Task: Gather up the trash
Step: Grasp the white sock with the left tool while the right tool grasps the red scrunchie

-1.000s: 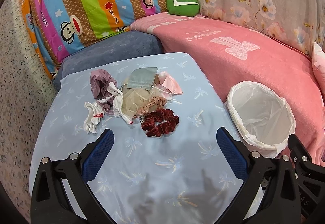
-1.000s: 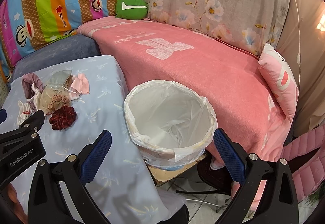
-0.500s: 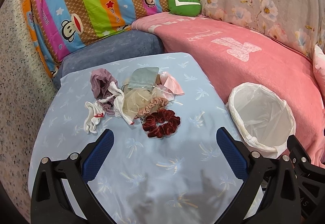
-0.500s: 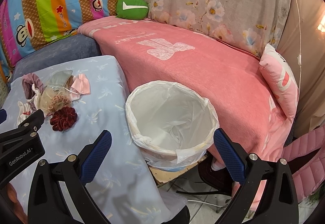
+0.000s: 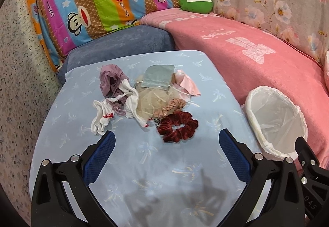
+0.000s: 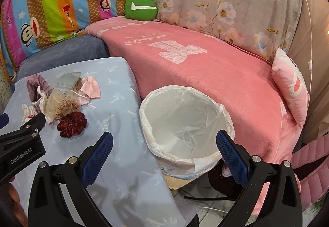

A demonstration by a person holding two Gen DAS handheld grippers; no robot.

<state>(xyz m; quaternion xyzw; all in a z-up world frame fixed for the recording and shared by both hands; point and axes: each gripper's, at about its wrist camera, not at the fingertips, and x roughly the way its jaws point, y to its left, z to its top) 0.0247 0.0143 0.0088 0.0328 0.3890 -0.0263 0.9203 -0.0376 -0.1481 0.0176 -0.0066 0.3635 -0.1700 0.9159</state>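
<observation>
1. Left tongs [image 5: 165, 145] spread wide, empty, above the bench [image 5: 144, 165]. Right tongs [image 6: 164, 144] wide, empty, over the bin [image 6: 186, 124].
2. Trash heap [image 5: 144, 95] mid-bench; red scrunchie [image 5: 177, 126] nearest.
3. Risk: tangled pieces may drag neighbours off the bench.
4. Bin's liner looks empty.

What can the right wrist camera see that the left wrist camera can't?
Only the right wrist view shows the floor, the pink padded thing at the right edge and the whole pink pillow. Only the left wrist view shows the speckled cloth on the left. Both show the scrunchie, the pile, the bin and the green cushion.
</observation>
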